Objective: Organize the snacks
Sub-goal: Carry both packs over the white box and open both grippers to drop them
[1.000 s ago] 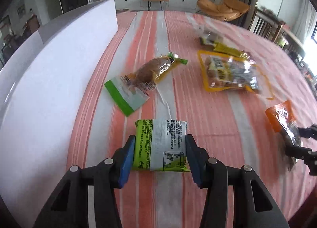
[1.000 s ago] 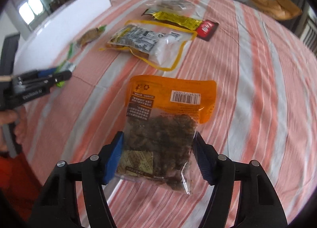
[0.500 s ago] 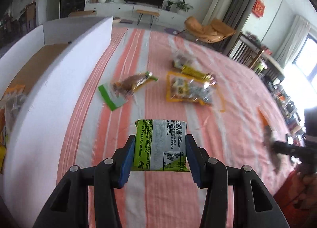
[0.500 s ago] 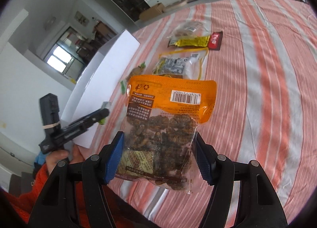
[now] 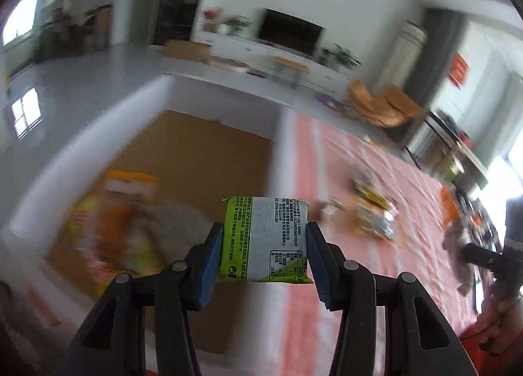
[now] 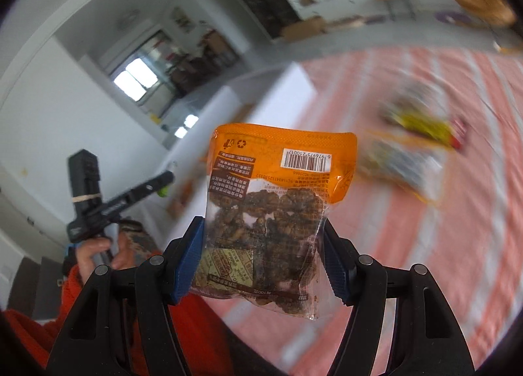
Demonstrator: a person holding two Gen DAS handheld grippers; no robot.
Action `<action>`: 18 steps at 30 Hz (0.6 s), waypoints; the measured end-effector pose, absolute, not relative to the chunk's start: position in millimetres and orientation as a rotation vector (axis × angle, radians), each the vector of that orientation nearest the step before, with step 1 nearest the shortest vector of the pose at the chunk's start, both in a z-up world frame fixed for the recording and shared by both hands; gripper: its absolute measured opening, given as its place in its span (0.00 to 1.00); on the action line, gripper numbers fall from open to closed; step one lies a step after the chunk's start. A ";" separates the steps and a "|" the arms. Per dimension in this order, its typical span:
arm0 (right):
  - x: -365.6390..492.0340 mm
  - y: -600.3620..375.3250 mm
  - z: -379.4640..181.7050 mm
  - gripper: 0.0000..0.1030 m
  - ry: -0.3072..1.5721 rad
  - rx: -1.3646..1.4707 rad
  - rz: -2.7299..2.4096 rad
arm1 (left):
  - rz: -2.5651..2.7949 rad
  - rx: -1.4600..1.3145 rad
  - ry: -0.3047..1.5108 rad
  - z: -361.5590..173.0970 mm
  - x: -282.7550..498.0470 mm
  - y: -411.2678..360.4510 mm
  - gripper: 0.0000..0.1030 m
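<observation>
Left wrist view shows the left gripper [image 5: 264, 245] clamped on a green-and-silver snack packet [image 5: 265, 238] above the white box's [image 5: 278, 153] near wall, where releasing early could drop it outside.

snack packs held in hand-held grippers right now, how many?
2: a green pack in the left hand-held gripper, an orange bag in the right hand-held gripper. Others are blurred.
</observation>
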State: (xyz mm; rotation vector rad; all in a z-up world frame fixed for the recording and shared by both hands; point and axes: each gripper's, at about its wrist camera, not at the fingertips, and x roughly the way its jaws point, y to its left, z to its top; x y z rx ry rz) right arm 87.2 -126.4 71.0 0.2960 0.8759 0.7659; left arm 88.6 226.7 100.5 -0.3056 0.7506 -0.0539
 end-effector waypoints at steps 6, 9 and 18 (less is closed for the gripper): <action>118.0 -0.9 105.2 0.68 0.827 0.197 0.880 | 0.076 -0.313 0.769 83.2 88.9 287.9 0.47; 131.3 57.4 98.1 0.75 0.839 0.173 0.926 | 0.200 -0.275 0.788 66.3 90.6 303.5 0.81; 134.8 55.1 43.9 0.81 0.824 -0.009 0.767 | 0.334 -0.334 0.717 52.4 50.6 324.9 1.00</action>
